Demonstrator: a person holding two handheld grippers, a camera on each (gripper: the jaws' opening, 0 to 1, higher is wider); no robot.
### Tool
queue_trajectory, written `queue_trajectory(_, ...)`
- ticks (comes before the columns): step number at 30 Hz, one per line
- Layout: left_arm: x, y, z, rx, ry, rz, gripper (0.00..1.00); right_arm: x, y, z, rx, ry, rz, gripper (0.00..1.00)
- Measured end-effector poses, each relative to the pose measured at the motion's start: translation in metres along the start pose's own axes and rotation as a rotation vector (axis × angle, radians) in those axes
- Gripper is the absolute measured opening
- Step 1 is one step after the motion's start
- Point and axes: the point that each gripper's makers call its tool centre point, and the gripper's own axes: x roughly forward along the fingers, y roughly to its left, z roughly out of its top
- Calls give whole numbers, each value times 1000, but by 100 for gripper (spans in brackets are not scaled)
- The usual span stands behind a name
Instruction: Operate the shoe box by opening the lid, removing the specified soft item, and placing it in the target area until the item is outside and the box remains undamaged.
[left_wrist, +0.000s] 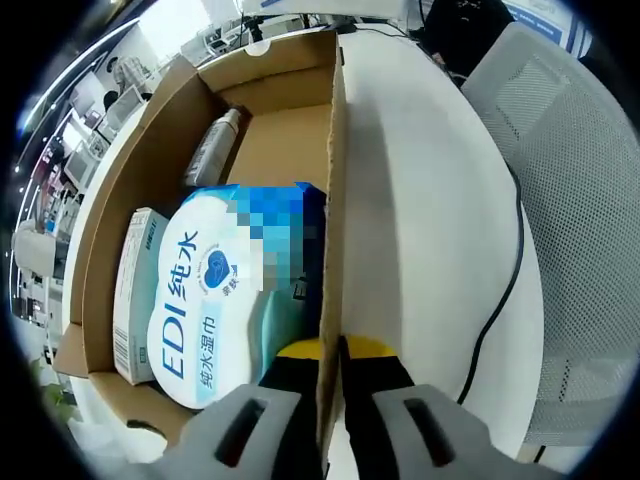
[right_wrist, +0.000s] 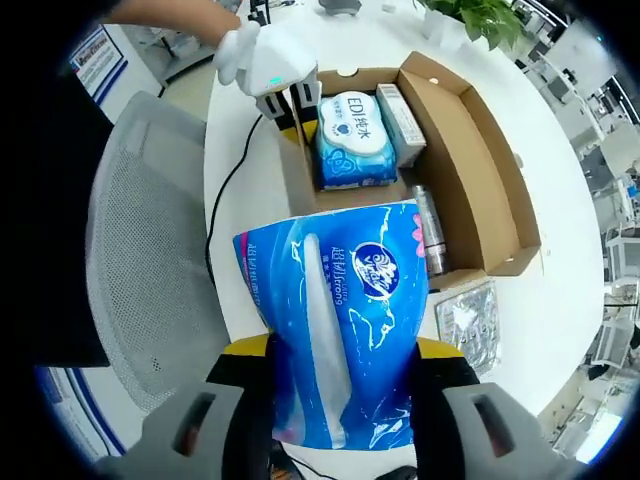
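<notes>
Risks first. The right gripper (right_wrist: 335, 400) has the blue tissue pack (right_wrist: 335, 330) pinched between its fingers, pack lifted clear of the shoe box (right_wrist: 500, 190), hanging over the box's near end and the white surface (right_wrist: 560, 320). The wrap looks slick and soft, so we judge it could slide out if the squeeze eases, dropping back into the box or onto the box wall. A low swing toward the target area could catch the near box edge and dent the cardboard. We can't tell where the target area is.

The left gripper (left_wrist: 335, 420) straddles the box side wall (left_wrist: 335, 200), fingers either side of it and apparently closed on the cardboard. If we pull or twist there, the wall may crease or tear, which fails the "undamaged" part.

Still in the box: wet wipes pack (left_wrist: 215, 300), small white carton (left_wrist: 135, 290), silver bottle (left_wrist: 215, 145). A foil pouch (right_wrist: 468, 320) lies on the surface just beside the box; a black cable (left_wrist: 510, 270) runs nearby.

Pose: in the right gripper view the left gripper (right_wrist: 270, 70) comes in from the far side, held by a bare forearm, angled down onto the wall by the wipes. The right gripper is held above the scene, looking down along the pack.
</notes>
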Motion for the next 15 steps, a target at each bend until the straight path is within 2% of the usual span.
queue_trajectory(7,2,0,0,0,0,0,2,-3,-4,-23,30,2,-3,50)
queue_trajectory(15,1,0,0,0,1,0,2,-11,-17,-48,62,18,-58,50)
